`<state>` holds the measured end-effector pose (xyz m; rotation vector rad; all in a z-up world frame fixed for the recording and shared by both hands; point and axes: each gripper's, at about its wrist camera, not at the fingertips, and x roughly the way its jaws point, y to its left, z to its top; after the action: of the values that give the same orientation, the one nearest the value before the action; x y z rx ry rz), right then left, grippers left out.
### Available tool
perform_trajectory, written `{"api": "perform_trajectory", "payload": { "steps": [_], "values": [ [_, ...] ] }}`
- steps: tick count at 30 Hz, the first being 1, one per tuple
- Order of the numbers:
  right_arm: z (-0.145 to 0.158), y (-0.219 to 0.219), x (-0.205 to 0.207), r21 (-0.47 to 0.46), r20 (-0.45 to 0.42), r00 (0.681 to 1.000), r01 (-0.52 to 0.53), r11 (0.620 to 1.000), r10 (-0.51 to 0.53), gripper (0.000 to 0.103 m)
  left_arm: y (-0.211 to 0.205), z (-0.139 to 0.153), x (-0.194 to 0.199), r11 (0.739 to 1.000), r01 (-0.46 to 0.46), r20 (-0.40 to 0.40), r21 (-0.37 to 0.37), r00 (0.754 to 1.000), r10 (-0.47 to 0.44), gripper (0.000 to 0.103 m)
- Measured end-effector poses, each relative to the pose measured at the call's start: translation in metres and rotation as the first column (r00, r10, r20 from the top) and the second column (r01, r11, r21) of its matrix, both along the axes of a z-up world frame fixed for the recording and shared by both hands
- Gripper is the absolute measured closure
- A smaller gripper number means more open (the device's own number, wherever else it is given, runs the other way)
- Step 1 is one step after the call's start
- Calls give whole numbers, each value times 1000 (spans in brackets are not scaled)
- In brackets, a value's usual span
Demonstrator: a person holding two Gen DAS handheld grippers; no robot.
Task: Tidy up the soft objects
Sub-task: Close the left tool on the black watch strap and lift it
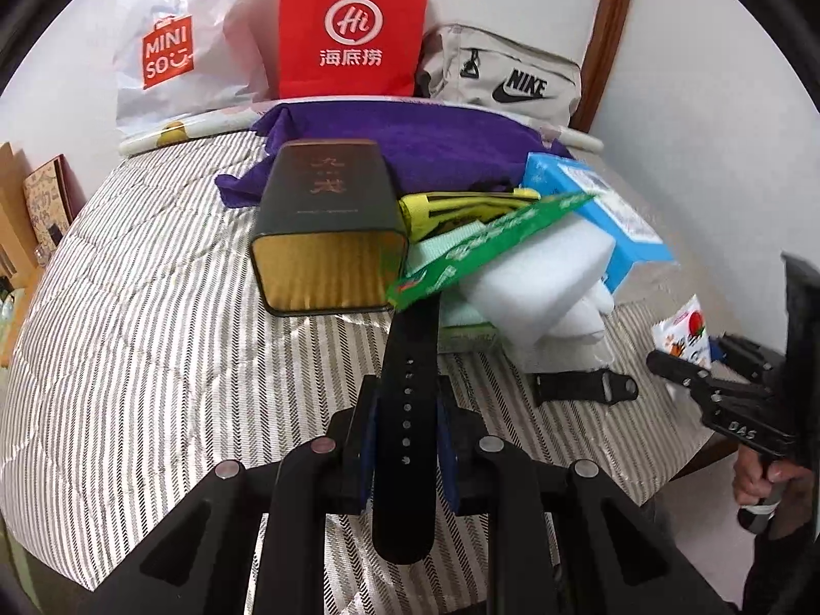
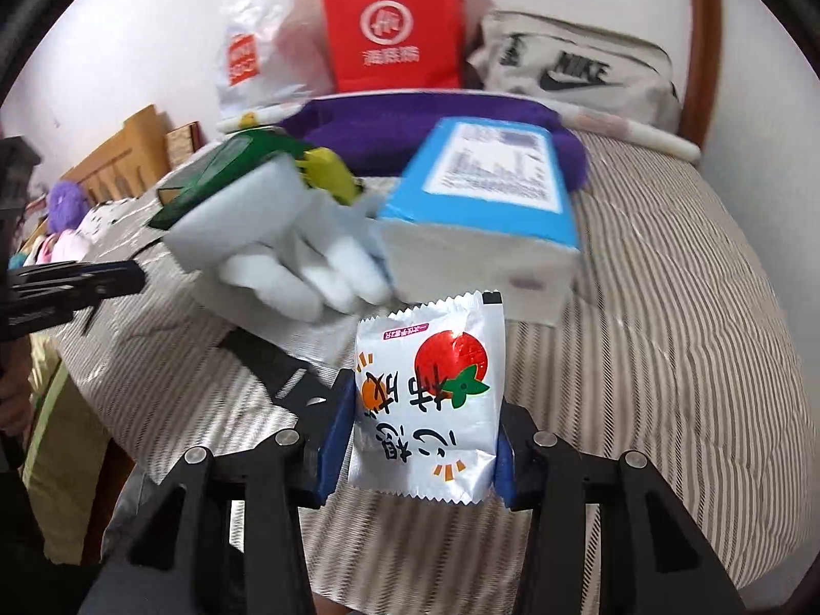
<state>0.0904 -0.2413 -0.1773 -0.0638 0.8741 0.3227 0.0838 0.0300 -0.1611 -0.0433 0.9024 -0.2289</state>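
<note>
My left gripper (image 1: 405, 400) is shut on a black perforated watch strap (image 1: 407, 410) that runs forward over the striped quilt (image 1: 154, 307) toward a pile. The pile holds white sponge blocks (image 1: 538, 287), a green package (image 1: 482, 246), a blue box (image 1: 599, 205) and a dark tin (image 1: 328, 236). My right gripper (image 2: 417, 410) is shut on a silver snack packet with a red tomato (image 2: 430, 400), held above the quilt (image 2: 666, 359). The right gripper also shows in the left wrist view (image 1: 687, 359).
A purple towel (image 1: 410, 143) lies behind the pile. A white Miniso bag (image 1: 174, 46), a red paper bag (image 1: 353, 31) and a grey Nike pouch (image 1: 502, 77) stand against the wall. Another black strap piece (image 1: 584, 387) lies on the quilt.
</note>
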Motion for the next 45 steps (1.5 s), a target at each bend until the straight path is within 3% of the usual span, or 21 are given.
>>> {"api": "perform_trajectory", "payload": {
  "steps": [10,15,23,34,39,45],
  "values": [
    [-2,-13,6,1,-22,999,40,999,-40,57,19,17,-6,999,-42,35,-7,998,43,84],
    [-7,-18,9,10,-48,997,67,998,-66,57,29,30,-11,997,-61,77,-48,995,65,84],
    [4,-11,9,0,-31,998,47,999,-47,57,32,45,-11,997,-64,104,-45,992,68,92],
    [-5,-8,13,-6,-72,996,45,999,-45,56,39,-16,7,998,-55,-68,-6,996,54,92],
    [-6,-7,11,-9,-69,997,42,999,-43,56,31,-31,0,999,-24,-91,33,996,27,92],
    [-6,-8,11,-7,-72,997,41,999,-41,56,26,-33,-13,997,2,-78,83,997,5,75]
  ]
}}
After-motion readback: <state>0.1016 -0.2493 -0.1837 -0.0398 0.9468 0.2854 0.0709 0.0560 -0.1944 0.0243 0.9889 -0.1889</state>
